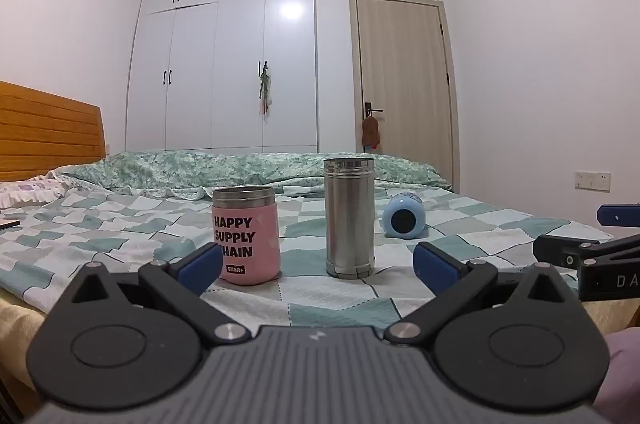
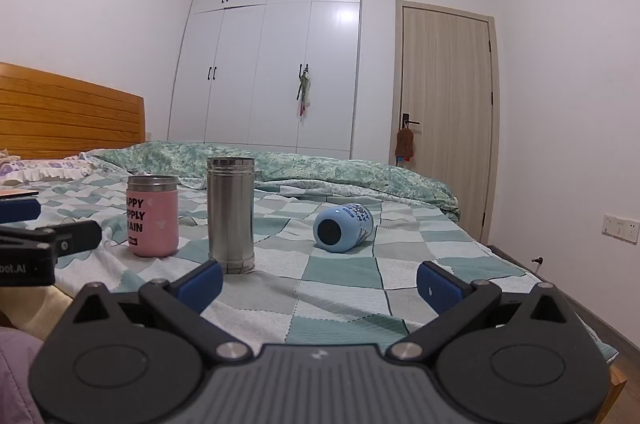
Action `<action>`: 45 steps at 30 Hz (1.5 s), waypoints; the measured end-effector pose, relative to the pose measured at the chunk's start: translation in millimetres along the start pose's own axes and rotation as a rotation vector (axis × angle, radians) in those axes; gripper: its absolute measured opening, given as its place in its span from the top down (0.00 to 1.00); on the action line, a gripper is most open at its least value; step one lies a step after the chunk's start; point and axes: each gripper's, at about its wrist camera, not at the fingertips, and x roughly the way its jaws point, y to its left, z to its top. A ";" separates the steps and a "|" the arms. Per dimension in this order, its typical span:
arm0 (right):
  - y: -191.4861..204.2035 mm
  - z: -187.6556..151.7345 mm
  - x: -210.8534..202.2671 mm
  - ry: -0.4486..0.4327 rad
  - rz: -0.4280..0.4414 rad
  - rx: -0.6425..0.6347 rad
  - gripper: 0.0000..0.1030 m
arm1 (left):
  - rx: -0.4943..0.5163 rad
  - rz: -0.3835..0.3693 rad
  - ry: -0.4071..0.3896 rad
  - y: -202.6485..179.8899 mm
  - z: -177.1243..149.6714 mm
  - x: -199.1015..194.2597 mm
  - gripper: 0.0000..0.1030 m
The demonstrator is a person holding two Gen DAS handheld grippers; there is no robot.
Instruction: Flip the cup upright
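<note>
A light blue cup [image 2: 343, 227] lies on its side on the checked bedspread, its dark base turned toward me; it also shows in the left wrist view [image 1: 404, 221]. A pink cup [image 1: 246, 235] with black lettering and a tall steel cup [image 1: 349, 218] stand upright to its left; in the right wrist view the pink cup [image 2: 153, 216] and the steel cup [image 2: 231, 214] stand left of centre. My left gripper [image 1: 318, 266] is open and empty, short of the pink and steel cups. My right gripper [image 2: 320, 282] is open and empty, short of the blue cup.
The bed [image 2: 340, 288] has a rumpled green quilt [image 2: 280, 164] along its far side and a wooden headboard [image 2: 68, 112] at the left. A white wardrobe [image 2: 272, 60] and a closed door [image 2: 448, 104] stand behind. The right gripper's fingers [image 1: 580, 252] show at the left view's right edge.
</note>
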 end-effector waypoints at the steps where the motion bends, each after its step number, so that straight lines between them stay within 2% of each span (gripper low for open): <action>1: -0.1 0.0 -0.1 -0.004 -0.001 0.000 0.00 | 0.001 0.000 0.004 0.0 0.0 0.2 0.00; 45: -0.7 -1.0 1.9 0.002 0.001 0.002 0.00 | -0.005 -0.003 0.006 -0.7 1.5 -0.8 0.00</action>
